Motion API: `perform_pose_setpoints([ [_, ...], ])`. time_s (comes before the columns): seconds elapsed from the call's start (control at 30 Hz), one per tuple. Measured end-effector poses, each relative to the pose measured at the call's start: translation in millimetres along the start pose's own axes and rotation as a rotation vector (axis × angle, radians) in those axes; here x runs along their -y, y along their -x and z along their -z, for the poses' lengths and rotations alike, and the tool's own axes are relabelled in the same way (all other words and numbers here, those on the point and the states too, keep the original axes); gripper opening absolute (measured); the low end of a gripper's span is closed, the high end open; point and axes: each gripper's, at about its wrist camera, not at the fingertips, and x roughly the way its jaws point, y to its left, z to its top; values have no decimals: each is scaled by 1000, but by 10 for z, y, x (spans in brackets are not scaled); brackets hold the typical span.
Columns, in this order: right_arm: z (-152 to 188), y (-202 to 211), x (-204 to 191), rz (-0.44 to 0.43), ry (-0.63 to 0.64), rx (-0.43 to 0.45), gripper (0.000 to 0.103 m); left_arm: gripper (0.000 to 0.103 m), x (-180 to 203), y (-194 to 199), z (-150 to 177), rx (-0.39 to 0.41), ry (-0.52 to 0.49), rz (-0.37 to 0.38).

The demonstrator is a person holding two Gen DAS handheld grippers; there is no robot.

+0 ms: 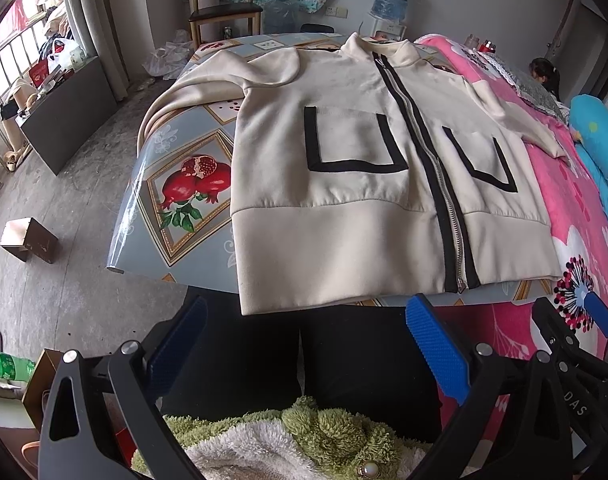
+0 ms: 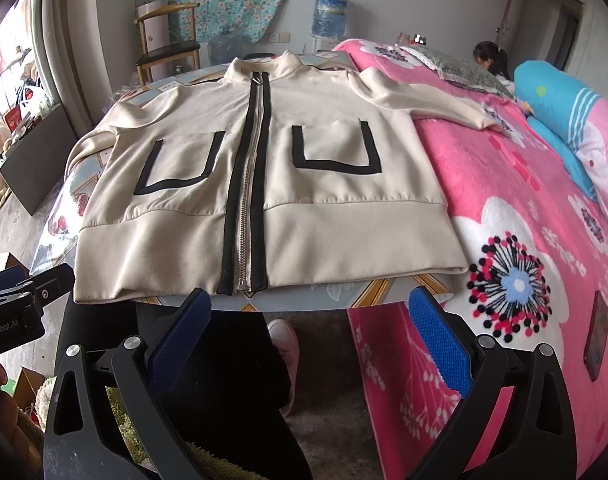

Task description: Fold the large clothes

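Note:
A cream zip-up jacket [image 1: 343,152] with black trim and two black-edged pockets lies flat, front up, on a table [image 1: 176,200] with a fruit-print cover; it also shows in the right wrist view [image 2: 264,184]. Its hem hangs slightly over the near table edge. One sleeve drapes off the table's left side, the other reaches onto the pink bed. My left gripper [image 1: 307,328] is open and empty, just short of the hem. My right gripper [image 2: 309,320] is open and empty, below the hem near the zipper's end. The right gripper also shows in the left wrist view [image 1: 575,332].
A bed with a pink flowered blanket [image 2: 523,208] touches the table's right side, with a phone [image 2: 595,336] on it and a person [image 2: 489,60] at its far end. A chair [image 1: 220,8], a water dispenser [image 1: 391,0] and a small box [image 1: 28,238] stand around.

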Motion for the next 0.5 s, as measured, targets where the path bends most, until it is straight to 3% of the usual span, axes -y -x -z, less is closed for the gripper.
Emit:
perform_pose_setpoints([
  [0.5, 6, 13, 4, 0, 1, 1, 96, 98, -8, 3, -3, 1, 1, -3],
])
